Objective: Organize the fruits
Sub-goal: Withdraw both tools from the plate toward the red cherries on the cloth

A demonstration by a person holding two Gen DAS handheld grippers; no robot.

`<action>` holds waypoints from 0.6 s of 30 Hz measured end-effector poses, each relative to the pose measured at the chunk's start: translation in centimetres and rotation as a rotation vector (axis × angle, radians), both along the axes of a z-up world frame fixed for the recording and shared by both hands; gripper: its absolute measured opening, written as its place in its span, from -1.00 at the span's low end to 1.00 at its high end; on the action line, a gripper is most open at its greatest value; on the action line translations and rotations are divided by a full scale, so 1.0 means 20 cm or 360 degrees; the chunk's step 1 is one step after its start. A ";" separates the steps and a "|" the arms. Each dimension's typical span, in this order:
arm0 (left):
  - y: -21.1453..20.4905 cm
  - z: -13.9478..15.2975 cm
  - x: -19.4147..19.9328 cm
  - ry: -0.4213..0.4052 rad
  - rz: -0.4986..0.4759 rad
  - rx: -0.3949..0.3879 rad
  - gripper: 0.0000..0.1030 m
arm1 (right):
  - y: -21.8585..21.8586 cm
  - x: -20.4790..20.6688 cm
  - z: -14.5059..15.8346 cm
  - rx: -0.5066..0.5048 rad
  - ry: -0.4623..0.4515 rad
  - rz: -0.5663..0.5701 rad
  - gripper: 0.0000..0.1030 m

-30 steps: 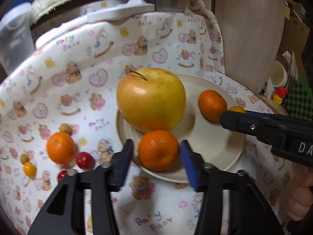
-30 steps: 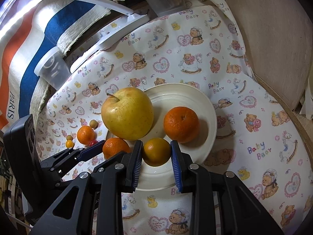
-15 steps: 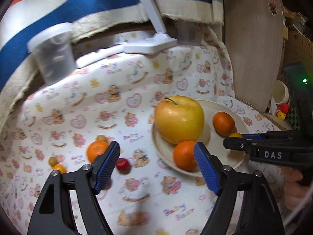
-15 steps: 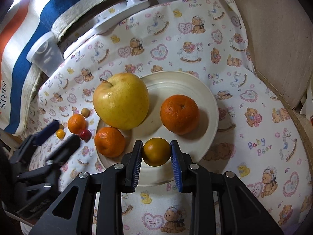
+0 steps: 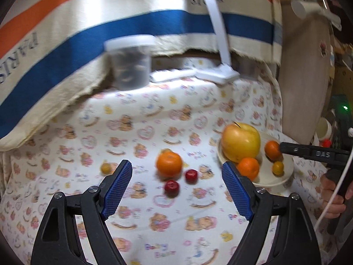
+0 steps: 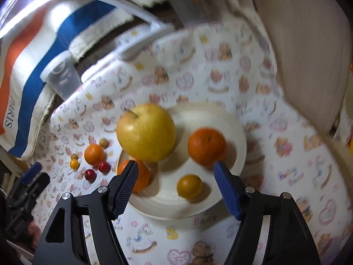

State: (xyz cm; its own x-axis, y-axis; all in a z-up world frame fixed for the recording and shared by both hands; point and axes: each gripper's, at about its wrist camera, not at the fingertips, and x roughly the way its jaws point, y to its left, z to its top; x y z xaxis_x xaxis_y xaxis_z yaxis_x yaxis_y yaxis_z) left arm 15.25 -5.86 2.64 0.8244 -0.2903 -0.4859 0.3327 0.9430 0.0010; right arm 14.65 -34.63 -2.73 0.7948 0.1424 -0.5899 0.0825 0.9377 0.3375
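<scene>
Bench front [image 5: 167, 231]: bare bear-print cloth, open for a low pass.
Bench middle: tangerine [image 5: 169, 163], two red cherries [image 5: 191, 176] just beside it, small yellow fruit [image 5: 106, 167] further left; narrow gaps only.
Plate [image 6: 239, 154]: crowded with apple [image 6: 146, 132], two tangerines [image 6: 207, 146], kumquat [image 6: 189, 186]; bare strip along near rim.
Left tongs [image 5: 177, 187]: opening, nothing between the pads, clear cloth below.
Right tongs [image 6: 176, 191]: opening, kumquat between but untouched.
Back edge: lidded jar [image 5: 130, 61], white lamp base [image 5: 217, 74], striped towel [image 5: 66, 50] blocking.
Right side: wooden panel [image 6: 308, 44] close against the cloth, no passage.
</scene>
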 end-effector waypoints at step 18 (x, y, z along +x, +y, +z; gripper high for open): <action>0.11 0.12 -0.17 -0.0401 0.0179 0.0066 0.95 | 0.08 -0.11 0.11 -0.0218 -0.0279 -0.0042 0.42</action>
